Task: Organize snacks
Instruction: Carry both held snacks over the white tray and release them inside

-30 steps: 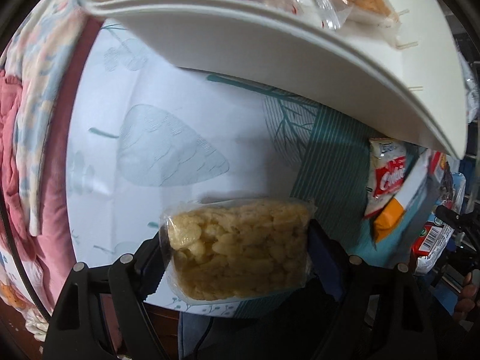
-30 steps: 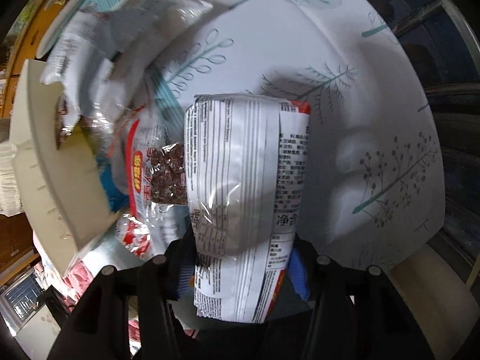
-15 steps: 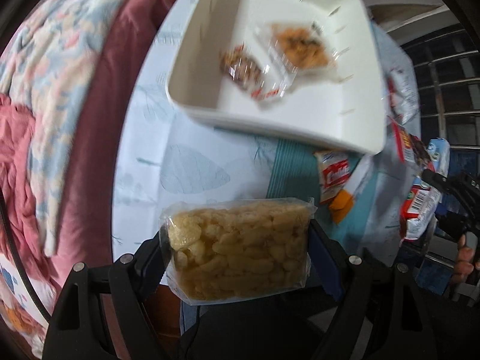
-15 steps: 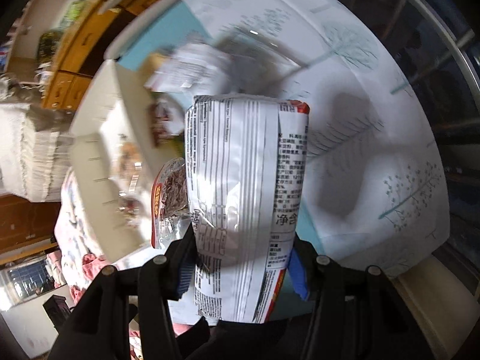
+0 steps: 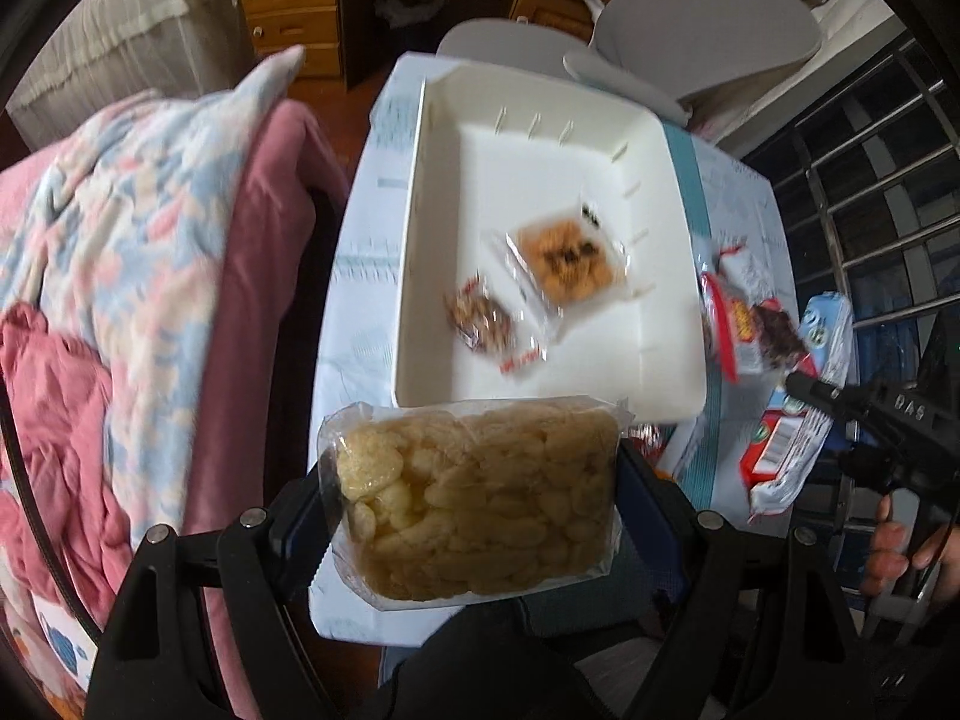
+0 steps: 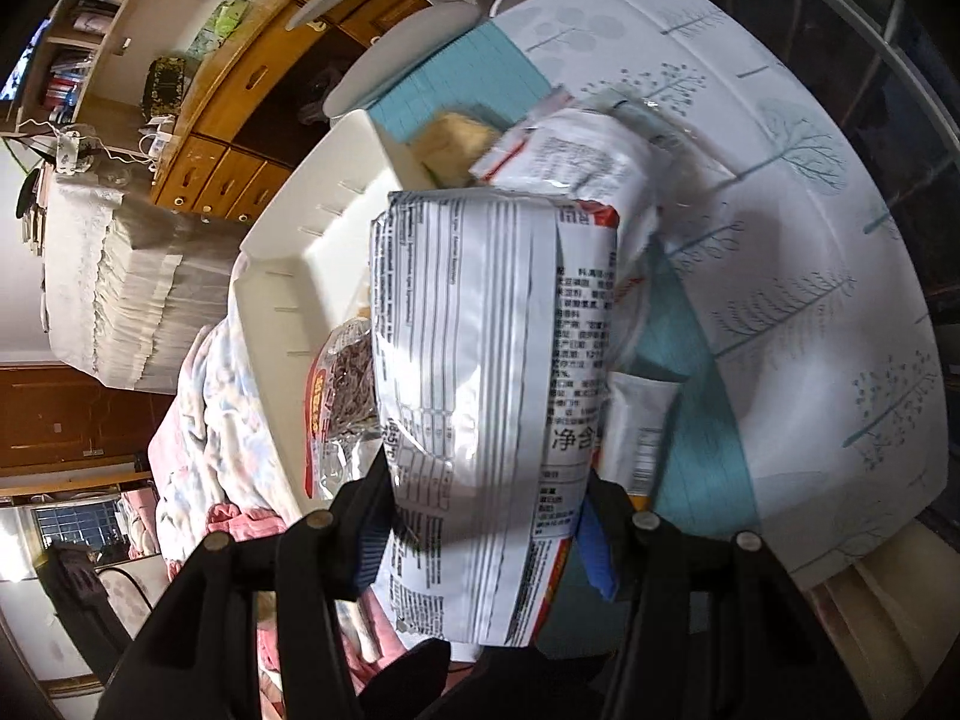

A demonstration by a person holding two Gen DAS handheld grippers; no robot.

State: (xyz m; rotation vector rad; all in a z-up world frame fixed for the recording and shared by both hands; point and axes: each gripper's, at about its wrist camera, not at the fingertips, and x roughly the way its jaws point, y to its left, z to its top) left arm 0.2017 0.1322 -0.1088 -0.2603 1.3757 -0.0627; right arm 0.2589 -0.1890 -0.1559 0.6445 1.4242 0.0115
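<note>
Left wrist: looks steeply down, high above white tray.
Right wrist: looks steeply down from the tray's other side.
Shared: tray, tablecloth.

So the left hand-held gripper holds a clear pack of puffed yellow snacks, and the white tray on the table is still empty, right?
Not quite. The left hand-held gripper does hold the clear pack of puffed yellow snacks, but the white tray is not empty: the left wrist view shows two small wrapped snacks in it.

2 snack packets in tray
</note>
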